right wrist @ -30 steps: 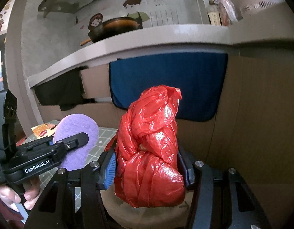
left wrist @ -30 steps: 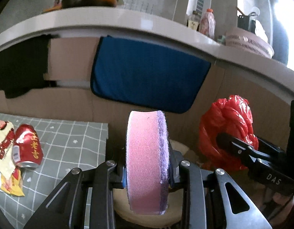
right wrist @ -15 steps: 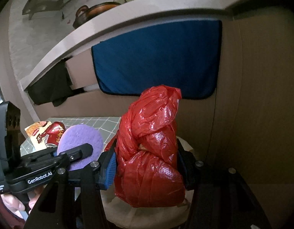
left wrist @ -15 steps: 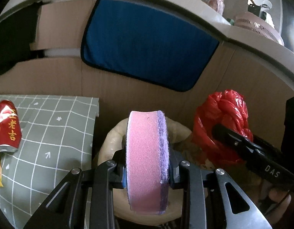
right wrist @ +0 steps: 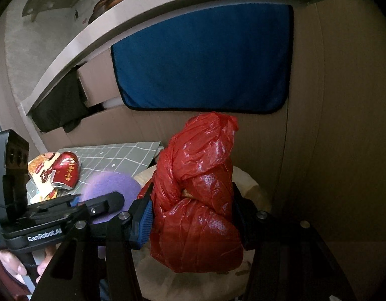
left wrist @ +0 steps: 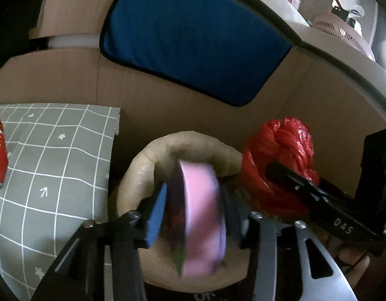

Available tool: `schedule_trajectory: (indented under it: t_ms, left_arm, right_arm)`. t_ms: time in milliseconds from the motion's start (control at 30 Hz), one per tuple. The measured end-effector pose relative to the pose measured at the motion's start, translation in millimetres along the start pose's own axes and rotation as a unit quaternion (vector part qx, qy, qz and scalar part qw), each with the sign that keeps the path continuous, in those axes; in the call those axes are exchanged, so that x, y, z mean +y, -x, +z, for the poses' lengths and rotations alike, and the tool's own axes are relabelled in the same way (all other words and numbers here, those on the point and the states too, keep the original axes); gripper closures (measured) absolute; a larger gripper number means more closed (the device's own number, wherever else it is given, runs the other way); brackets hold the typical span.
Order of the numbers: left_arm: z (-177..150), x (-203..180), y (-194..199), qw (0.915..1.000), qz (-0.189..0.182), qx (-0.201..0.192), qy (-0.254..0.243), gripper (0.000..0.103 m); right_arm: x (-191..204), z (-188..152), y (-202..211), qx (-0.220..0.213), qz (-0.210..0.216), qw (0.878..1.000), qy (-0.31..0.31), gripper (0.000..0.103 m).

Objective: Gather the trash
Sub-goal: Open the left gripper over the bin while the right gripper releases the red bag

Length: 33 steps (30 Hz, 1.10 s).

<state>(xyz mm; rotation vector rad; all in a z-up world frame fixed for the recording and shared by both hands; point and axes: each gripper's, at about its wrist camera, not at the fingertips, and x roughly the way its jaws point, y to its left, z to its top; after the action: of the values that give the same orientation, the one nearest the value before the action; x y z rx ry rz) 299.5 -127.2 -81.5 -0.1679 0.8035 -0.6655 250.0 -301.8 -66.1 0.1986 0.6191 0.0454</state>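
Left wrist: left gripper [left wrist: 193, 208] jaws just opening, sponge [left wrist: 198, 215] loose between; right gripper [right wrist: 190, 215] jaws pinching red bag [right wrist: 198, 200].

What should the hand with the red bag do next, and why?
Probably open the right gripper and let the red plastic bag drop. It is gripped right over the beige-lined bin, and beside it the left gripper has just been opening, with the pink sponge blurred and tilted loose between its jaws over the same bin.
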Motion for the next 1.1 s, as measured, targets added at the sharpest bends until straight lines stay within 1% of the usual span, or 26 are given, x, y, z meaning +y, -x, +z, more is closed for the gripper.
schedule_trajectory:
  t_ms: [133, 167, 200, 267, 333, 467, 567, 633, 700, 800, 867, 1000, 1100]
  left_arm:
    - [4, 9, 10, 0.9999, -0.004, 0.002, 0.016, 0.051]
    - [6, 12, 16, 0.9997, -0.003, -0.002, 0.024, 0.05]
    - [8, 16, 23, 0.9995, -0.001, -0.011, 0.03, 0.05]
    - [11, 22, 37, 0.9988, 0.004, -0.027, 0.04, 0.049]
    - [12, 29, 53, 0.9977, 0.014, -0.043, 0.05, 0.049]
    - [11, 42, 86, 0.9941, 0.045, -0.078, 0.06, 0.049]
    - [7, 45, 111, 0.9907, 0.069, -0.105, 0.05, 0.049]
    - [4, 46, 127, 0.9887, 0.079, -0.121, 0.04, 0.049]
    - [2, 47, 140, 0.9879, 0.084, -0.127, 0.03, 0.049]
    - [2, 51, 160, 0.987, 0.084, -0.134, 0.028, 0.049]
    - [1, 54, 178, 0.9849, 0.092, -0.144, 0.029, 0.049]
    - [-1, 64, 216, 0.9774, 0.129, -0.164, 0.037, 0.049]
    - [-4, 79, 242, 0.9705, 0.157, -0.175, 0.054, 0.049]
  right_arm:
    - [-3, -1, -5, 0.004, 0.004, 1.0, -0.011, 0.05]
    - [-3, -1, -7, 0.008, 0.004, 1.0, -0.014, 0.048]
    - [-3, 0, -7, 0.009, 0.003, 1.0, -0.016, 0.047]
    - [0, 0, -5, 0.006, -0.006, 1.0, -0.013, 0.038]
    - [3, 1, -1, 0.0, -0.009, 1.0, -0.013, 0.033]
    - [12, 3, 7, 0.003, -0.003, 1.0, -0.014, 0.027]
    - [23, 3, 13, 0.004, -0.001, 1.0, -0.001, 0.027]
    - [35, 3, 18, 0.001, -0.017, 1.0, 0.016, 0.027]
    - [47, 4, 23, -0.005, -0.029, 0.999, 0.033, 0.027]
    - [70, 6, 36, -0.024, -0.056, 0.996, 0.07, 0.027]
    - [87, 11, 46, -0.04, -0.065, 0.993, 0.09, 0.027]
    - [113, 23, 59, -0.058, -0.069, 0.99, 0.106, 0.027]
    - [129, 30, 65, -0.064, -0.053, 0.99, 0.11, 0.027]
